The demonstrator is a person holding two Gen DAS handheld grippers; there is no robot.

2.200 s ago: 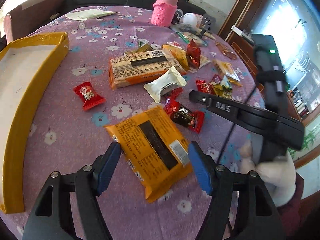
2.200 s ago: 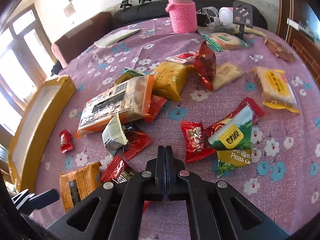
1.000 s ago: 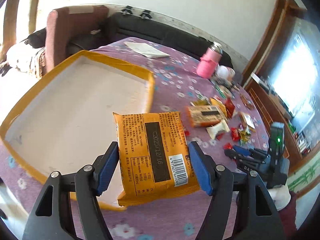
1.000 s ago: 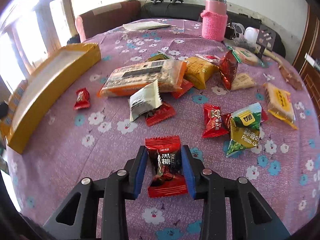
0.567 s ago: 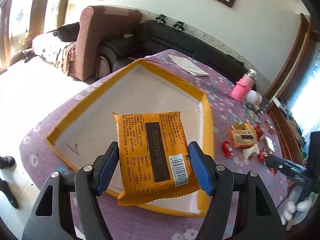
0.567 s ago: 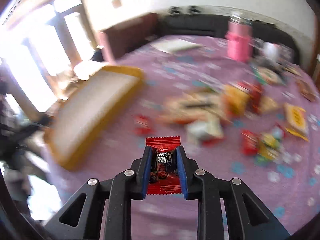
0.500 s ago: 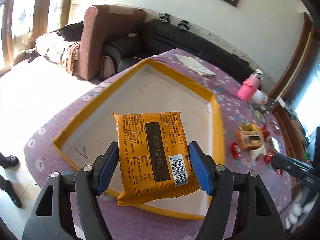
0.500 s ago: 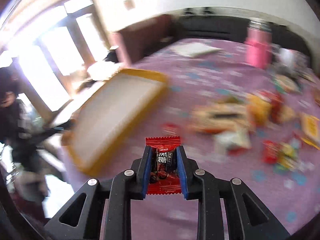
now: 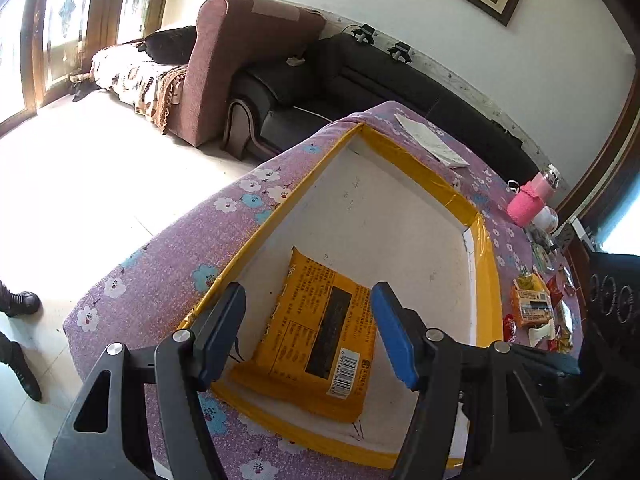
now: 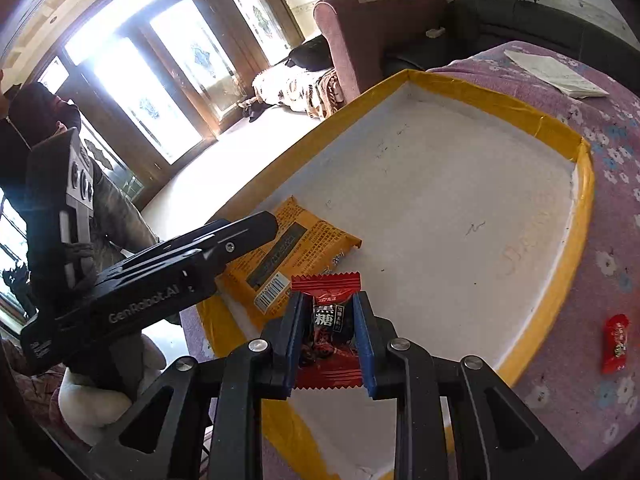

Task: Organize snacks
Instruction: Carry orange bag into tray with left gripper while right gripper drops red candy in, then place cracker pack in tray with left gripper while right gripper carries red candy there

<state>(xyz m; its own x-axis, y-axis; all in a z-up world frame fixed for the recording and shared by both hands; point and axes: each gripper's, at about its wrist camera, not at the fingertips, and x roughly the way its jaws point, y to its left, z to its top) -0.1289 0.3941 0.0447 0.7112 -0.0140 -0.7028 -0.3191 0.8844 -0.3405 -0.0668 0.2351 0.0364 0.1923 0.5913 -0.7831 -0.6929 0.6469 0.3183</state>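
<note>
Left claw (image 9: 308, 332) closing over the boxed orange packet (image 9: 320, 332); right claw (image 10: 326, 336), seemingly loosening, holds red candy (image 10: 326, 332).

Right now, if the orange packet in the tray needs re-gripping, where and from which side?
Take the orange packet across its two long edges, coming from above. It lies flat on the tray floor near the corner, so the side walls block a level approach.

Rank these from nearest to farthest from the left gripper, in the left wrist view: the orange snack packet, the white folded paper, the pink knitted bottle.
1. Orange snack packet: directly below the open left gripper, lying in the yellow-rimmed tray.
2. White folded paper: on the tablecloth beyond the tray's far edge.
3. Pink knitted bottle: far right, farthest.
</note>
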